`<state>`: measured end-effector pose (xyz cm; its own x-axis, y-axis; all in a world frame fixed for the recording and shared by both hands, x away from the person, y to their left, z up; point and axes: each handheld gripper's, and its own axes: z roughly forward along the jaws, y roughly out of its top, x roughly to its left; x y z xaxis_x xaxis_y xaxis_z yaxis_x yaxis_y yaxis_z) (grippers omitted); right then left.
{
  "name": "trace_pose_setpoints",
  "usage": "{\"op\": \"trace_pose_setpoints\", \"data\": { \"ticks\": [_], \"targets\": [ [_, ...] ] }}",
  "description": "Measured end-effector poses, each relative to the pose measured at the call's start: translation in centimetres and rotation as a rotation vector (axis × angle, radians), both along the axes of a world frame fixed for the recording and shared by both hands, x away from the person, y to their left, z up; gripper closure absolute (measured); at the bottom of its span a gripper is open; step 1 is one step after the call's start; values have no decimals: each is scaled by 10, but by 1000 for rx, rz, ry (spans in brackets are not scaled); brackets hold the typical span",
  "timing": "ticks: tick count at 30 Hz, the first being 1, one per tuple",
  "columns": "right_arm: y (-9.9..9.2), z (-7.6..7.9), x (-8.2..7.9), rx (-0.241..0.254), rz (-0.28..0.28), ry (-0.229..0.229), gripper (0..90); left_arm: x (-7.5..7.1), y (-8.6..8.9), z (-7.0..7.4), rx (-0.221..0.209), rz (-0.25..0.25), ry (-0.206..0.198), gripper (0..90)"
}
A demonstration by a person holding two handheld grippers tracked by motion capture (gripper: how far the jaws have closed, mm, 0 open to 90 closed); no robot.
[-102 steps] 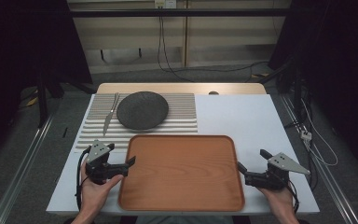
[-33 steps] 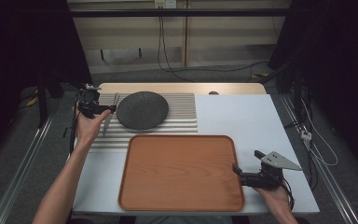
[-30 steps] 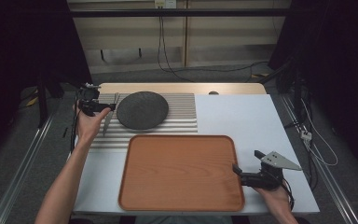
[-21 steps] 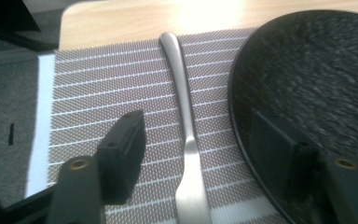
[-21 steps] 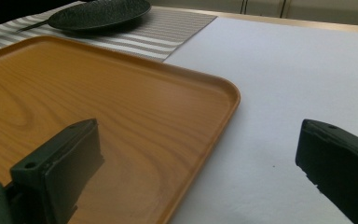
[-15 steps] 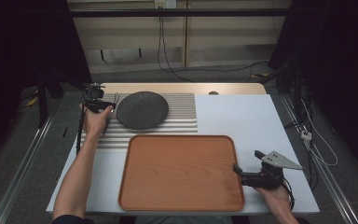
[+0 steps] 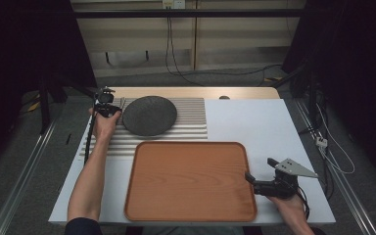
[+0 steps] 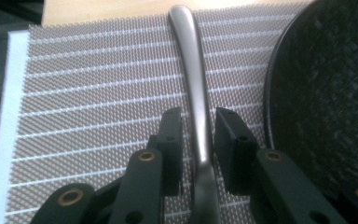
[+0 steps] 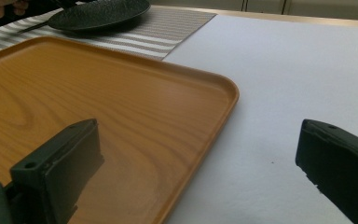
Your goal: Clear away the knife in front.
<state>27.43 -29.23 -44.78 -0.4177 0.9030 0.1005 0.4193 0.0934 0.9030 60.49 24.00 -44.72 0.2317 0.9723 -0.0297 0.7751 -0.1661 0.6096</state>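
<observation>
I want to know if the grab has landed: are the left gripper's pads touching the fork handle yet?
Apart. The left gripper view shows the fork handle lying between the left gripper pads, with a thin strip of placemat visible on each side. The jaws have just been closing.

Wooden tray (image 7: 191, 183) sits flat on the near half of the white table (image 7: 254, 122), nothing on it. Beyond it, far left, the striped placemat (image 7: 191, 122) carries a dark round plate (image 7: 149, 115). Cables (image 7: 176, 63) trail across the floor behind the table's far edge.
</observation>
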Motion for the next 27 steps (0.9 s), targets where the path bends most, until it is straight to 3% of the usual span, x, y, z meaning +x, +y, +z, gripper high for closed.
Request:
{"op": "trace_pose_setpoints", "data": {
  "ticks": [4,7,12,17,23,27],
  "targets": [
    [-1,0,0,-3,-4,-1,0,0,1,0,-13,-7,6,792],
    [0,-1,0,-4,-5,3,0,-1,-2,1,15,-14,6,798],
    [0,-1,0,-9,-8,6,0,-5,0,4,15,-44,44,799],
    [1,-1,1,-13,-3,6,0,-17,3,7,29,-92,70,799],
    [3,-2,1,-18,-2,9,0,-34,14,7,-24,-111,87,799],
    [3,-1,0,-20,-2,9,0,-45,16,10,1,-125,109,799]
  ]
}}
